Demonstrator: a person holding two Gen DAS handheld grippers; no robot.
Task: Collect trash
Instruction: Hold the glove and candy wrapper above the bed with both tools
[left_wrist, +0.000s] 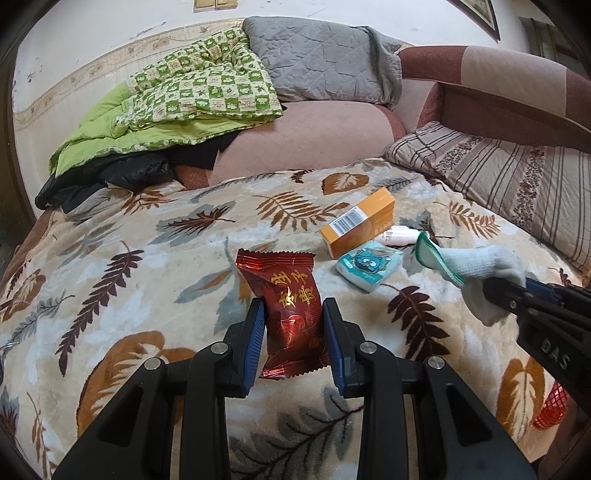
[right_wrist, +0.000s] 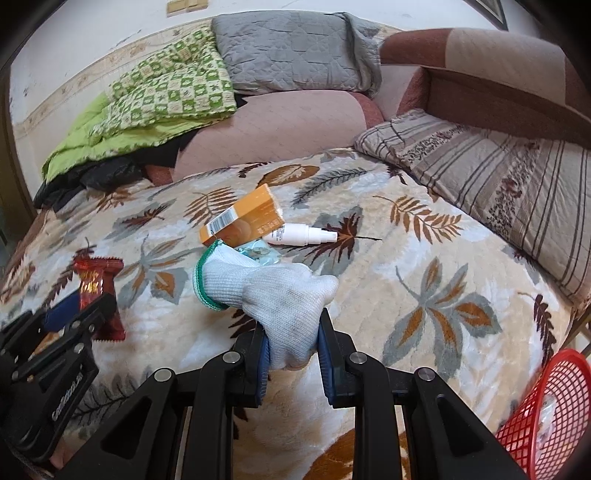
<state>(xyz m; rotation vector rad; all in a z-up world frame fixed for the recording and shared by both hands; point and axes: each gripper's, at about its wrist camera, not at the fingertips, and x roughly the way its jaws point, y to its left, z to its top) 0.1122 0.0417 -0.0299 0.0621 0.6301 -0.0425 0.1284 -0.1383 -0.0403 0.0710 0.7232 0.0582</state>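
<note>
Jaws of the left gripper (left_wrist: 293, 325) clamp a red snack packet (left_wrist: 291, 306). Right gripper (right_wrist: 291, 345) jaws pinch a white glove (right_wrist: 273, 295) above the bed (right_wrist: 424, 258).

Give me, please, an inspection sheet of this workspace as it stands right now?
Surface: leaf-pattern blanket on a bed.
Job's things: red snack wrapper, white glove, orange box, spray bottle, tissue pack; red mesh basket at the bed's edge.
Clutter: green quilt, grey pillow, striped pillow.
Grippers: left gripper shut on wrapper; right gripper shut on glove.
Cables: nothing seen.
Surroundings: white wall.
</note>
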